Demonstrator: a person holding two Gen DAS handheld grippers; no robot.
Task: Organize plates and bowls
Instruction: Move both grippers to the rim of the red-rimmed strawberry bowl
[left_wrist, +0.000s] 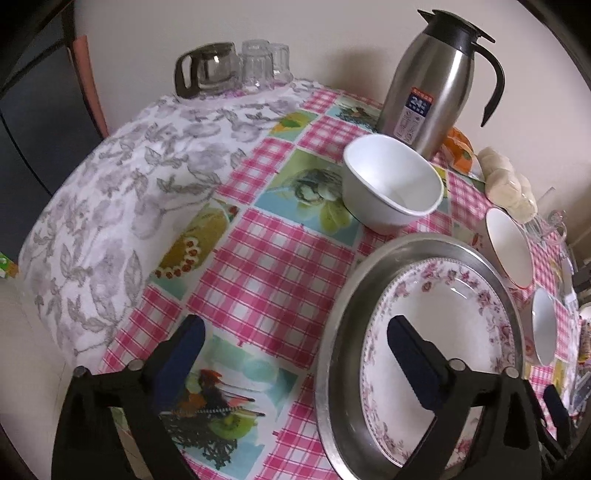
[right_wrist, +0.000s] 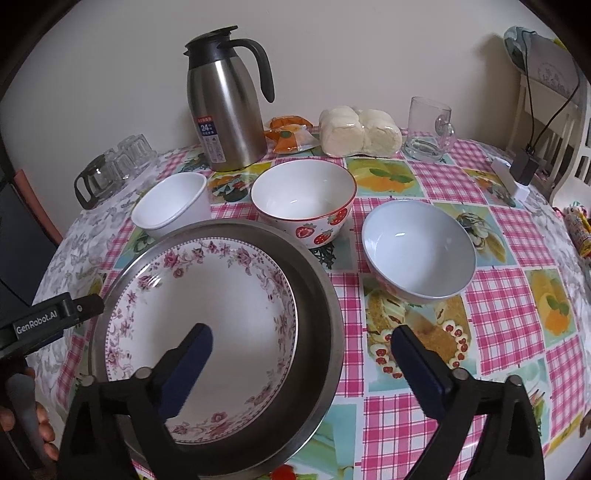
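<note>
Both grippers, left gripper (left_wrist: 295, 354) and right gripper (right_wrist: 303, 354), hung released and empty; the floral plate (right_wrist: 221, 295), off-centre in the steel pan (right_wrist: 325, 280), risked rocking under stacked bowls.

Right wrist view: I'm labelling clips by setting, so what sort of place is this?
Probably a home dining table: a checked fruit-print tablecloth, a steel flask, bagged buns and bowls such as the strawberry bowl.

Our two black grippers (left_wrist: 295, 354) (right_wrist: 301, 350) with dark-blue pads (right_wrist: 192, 369), round silver screws, white "GenRobot.AI" lettering.
</note>
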